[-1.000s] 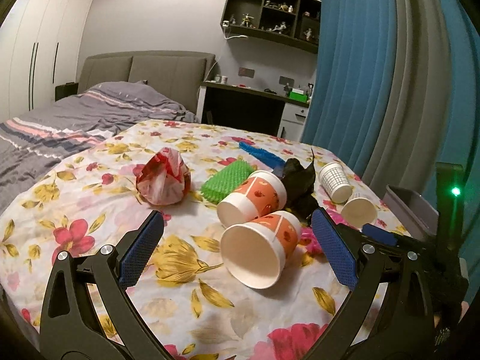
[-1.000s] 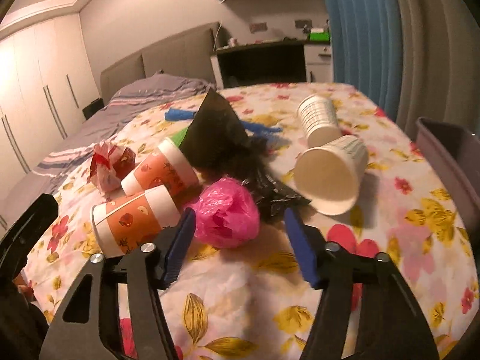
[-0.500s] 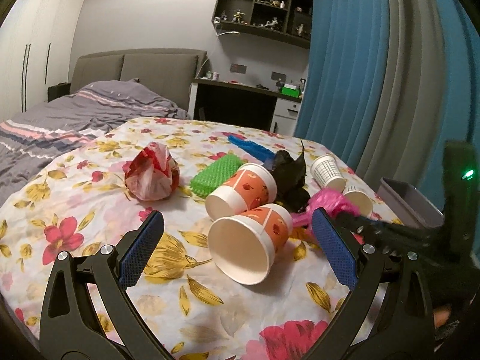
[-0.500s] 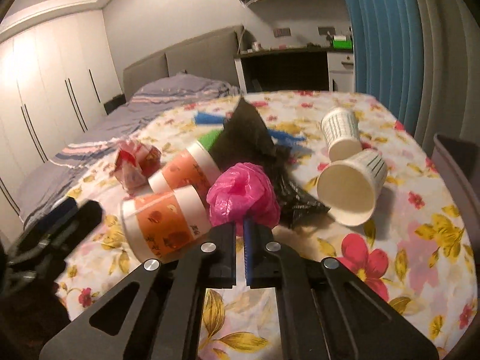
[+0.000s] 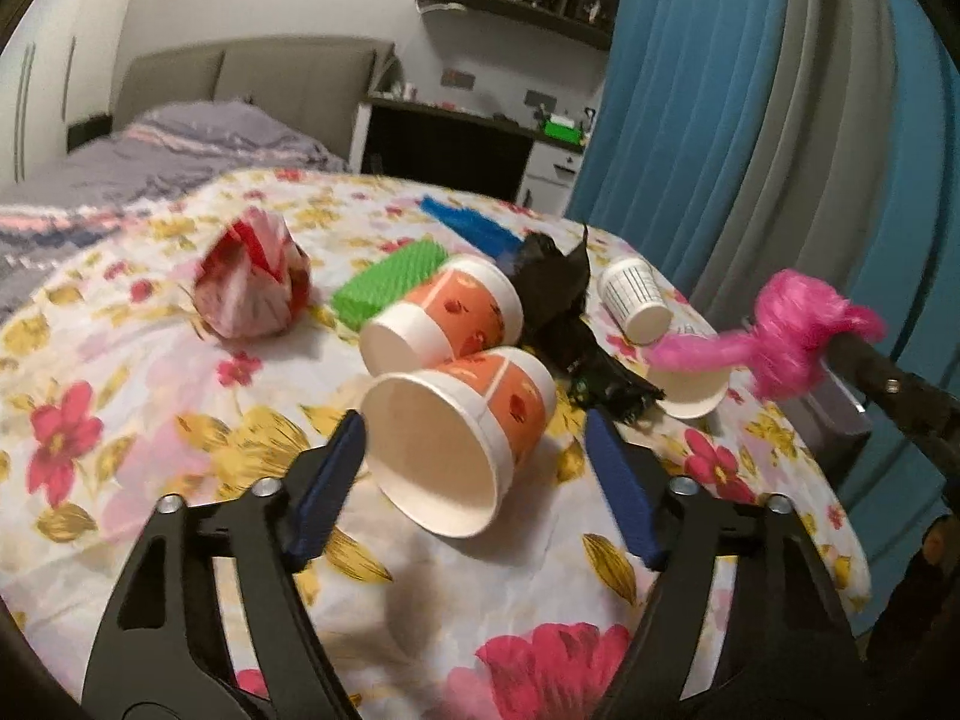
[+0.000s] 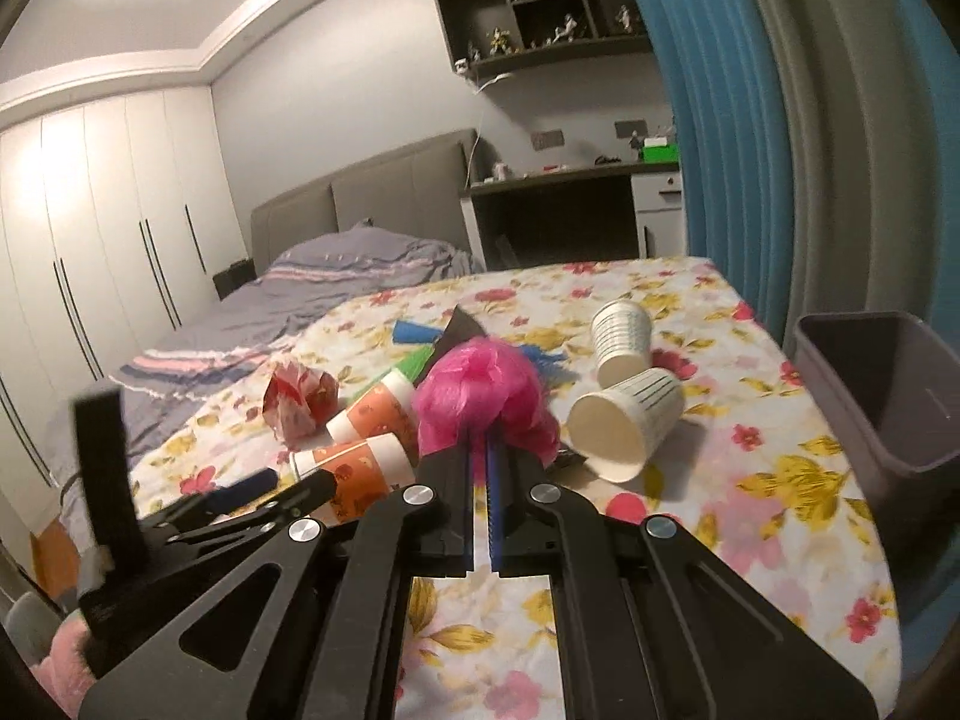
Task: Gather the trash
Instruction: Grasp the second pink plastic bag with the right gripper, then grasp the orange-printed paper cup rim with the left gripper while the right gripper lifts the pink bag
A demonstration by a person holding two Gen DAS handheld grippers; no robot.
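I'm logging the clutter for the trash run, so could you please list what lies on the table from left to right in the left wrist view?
Red and white wrapper → green mesh piece → near orange cup → black bag → upright white cup → pink bag held in the right gripper.

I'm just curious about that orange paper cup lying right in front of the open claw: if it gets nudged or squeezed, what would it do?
The orange paper cup lies on its side, so a nudge would probably roll it in a curve. It looks empty and thin-walled, likely very light. The left claw straddles its open rim; a hard squeeze there may crumple it.
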